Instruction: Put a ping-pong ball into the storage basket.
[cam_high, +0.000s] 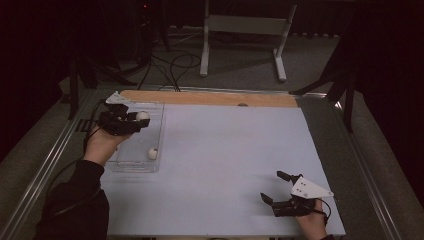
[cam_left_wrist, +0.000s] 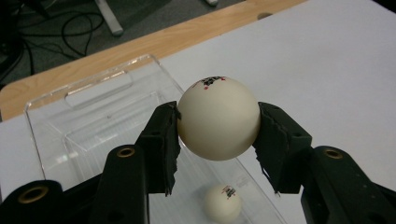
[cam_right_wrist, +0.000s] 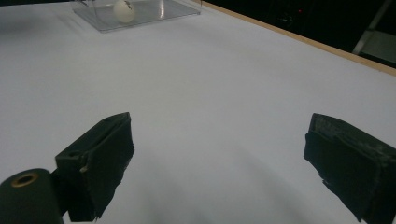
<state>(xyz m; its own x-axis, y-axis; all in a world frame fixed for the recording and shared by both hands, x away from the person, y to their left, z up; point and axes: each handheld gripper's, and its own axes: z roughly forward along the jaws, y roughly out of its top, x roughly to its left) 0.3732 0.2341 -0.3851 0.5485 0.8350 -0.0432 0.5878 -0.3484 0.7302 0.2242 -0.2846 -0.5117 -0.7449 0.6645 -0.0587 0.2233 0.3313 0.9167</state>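
Observation:
My left gripper (cam_high: 137, 121) is shut on a white ping-pong ball (cam_left_wrist: 218, 118), holding it above the clear plastic tray (cam_left_wrist: 93, 116) at the table's left. In the high view the held ball (cam_high: 143, 116) hangs over the tray (cam_high: 155, 111). A second white ball (cam_high: 152, 153) lies inside the tray near its right wall, also seen below the jaws as the lower ball (cam_left_wrist: 222, 202). My right gripper (cam_high: 276, 187) stands open low over the white table at the front right, with nothing between its fingers (cam_right_wrist: 100, 161). Far off in the right gripper view, the tray (cam_right_wrist: 154, 11) holds a ball (cam_right_wrist: 123, 10).
The white tabletop (cam_high: 230, 150) has a wooden strip (cam_high: 210, 98) along its far edge. Metal rails (cam_high: 45, 165) run along both sides. Cables (cam_high: 172, 62) and a grey stand (cam_high: 245, 30) sit on the floor beyond the table.

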